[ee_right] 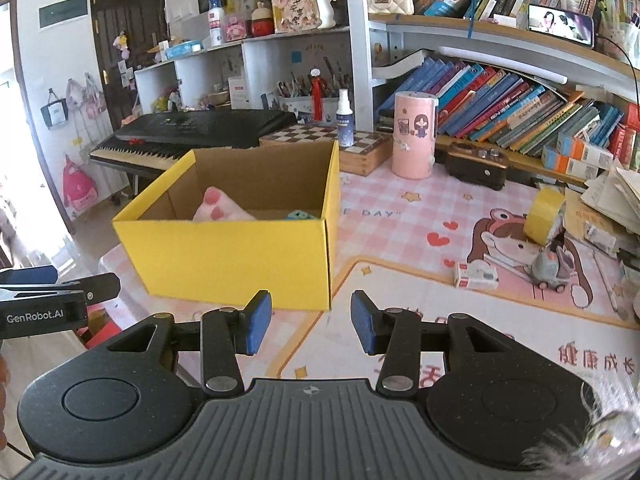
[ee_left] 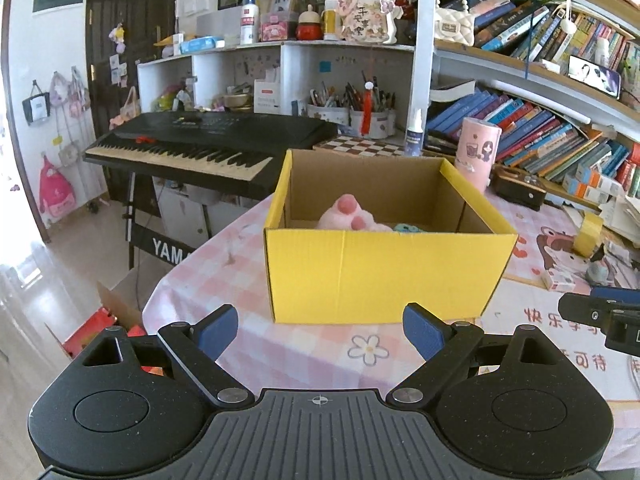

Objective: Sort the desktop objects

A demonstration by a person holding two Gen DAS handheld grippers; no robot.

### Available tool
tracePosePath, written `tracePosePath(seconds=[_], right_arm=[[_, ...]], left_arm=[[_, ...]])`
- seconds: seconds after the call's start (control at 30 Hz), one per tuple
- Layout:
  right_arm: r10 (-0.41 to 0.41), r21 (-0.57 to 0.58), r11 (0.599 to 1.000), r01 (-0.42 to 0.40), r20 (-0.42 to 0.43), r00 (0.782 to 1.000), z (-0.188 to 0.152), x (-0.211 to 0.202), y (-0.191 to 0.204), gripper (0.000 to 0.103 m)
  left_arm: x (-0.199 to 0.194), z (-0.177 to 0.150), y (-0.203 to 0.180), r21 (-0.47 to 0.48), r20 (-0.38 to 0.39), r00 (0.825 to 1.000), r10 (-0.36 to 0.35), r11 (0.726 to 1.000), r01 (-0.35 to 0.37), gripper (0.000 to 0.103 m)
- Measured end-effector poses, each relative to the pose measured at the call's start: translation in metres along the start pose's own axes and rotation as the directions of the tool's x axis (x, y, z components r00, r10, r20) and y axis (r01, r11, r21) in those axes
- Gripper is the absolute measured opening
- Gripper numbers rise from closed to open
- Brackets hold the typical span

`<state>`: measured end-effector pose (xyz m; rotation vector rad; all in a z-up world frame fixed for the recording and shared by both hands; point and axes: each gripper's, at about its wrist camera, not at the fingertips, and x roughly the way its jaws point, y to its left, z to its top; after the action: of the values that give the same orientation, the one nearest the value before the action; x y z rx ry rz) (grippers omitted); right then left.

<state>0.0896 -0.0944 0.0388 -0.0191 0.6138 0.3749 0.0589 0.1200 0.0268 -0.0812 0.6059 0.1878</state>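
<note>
A yellow cardboard box (ee_left: 380,276) stands open on the pink checked tablecloth, also in the right wrist view (ee_right: 228,256). Inside it lie a pink plush paw (ee_left: 348,214) (ee_right: 218,206) and a small teal item (ee_left: 408,227) (ee_right: 300,215). My left gripper (ee_left: 320,332) is open and empty, just in front of the box. My right gripper (ee_right: 311,322) is open and empty, near the box's front right corner. A yellow tape roll (ee_right: 544,211), a small white-red box (ee_right: 476,275) and a grey toy (ee_right: 550,266) lie on the table to the right.
A pink cylinder (ee_right: 414,136), a spray bottle (ee_right: 345,118) on a chessboard box (ee_right: 360,148) and a black device (ee_right: 476,164) stand behind. Bookshelves fill the right; papers (ee_right: 612,200) pile at far right. A keyboard piano (ee_left: 192,148) stands beyond the table's left edge.
</note>
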Motion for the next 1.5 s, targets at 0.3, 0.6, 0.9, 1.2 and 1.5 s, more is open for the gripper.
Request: tracePosePath(seconds=[0.3, 0.6, 0.9, 1.2, 1.5], right_arm=[[-0.016, -0.017, 1.000, 0.016, -0.003, 1.000, -0.017, -0.014, 0.010, 0.045], [-0.057, -0.030, 0.998, 0.057, -0.013, 0.998, -0.038, -0.026, 0.015, 0.048], [-0.104, -0.008, 0.995, 0.104, -0.027, 0.994, -0.053, -0.034, 0.014, 0.054], [-0.133, 0.004, 0.991, 0.133, -0.047, 0.990, -0.065, -0.041, 0.012, 0.058], [-0.202, 0.052, 0.977, 0.205, -0.071, 0.977, -0.076, -0.051, -0.005, 0.061]], left_arm=[[-0.012, -0.014, 0.000, 0.010, -0.017, 1.000, -0.010, 1.000, 0.010, 0.092], [-0.023, -0.033, -0.009, 0.051, -0.041, 0.998, -0.038, 0.998, 0.040, 0.092], [-0.029, -0.047, -0.018, 0.085, -0.075, 0.995, -0.061, 0.994, 0.068, 0.092], [-0.032, -0.055, -0.030, 0.134, -0.099, 0.990, -0.102, 0.984, 0.115, 0.092], [-0.027, -0.057, -0.049, 0.169, -0.122, 0.979, -0.163, 0.969, 0.182, 0.092]])
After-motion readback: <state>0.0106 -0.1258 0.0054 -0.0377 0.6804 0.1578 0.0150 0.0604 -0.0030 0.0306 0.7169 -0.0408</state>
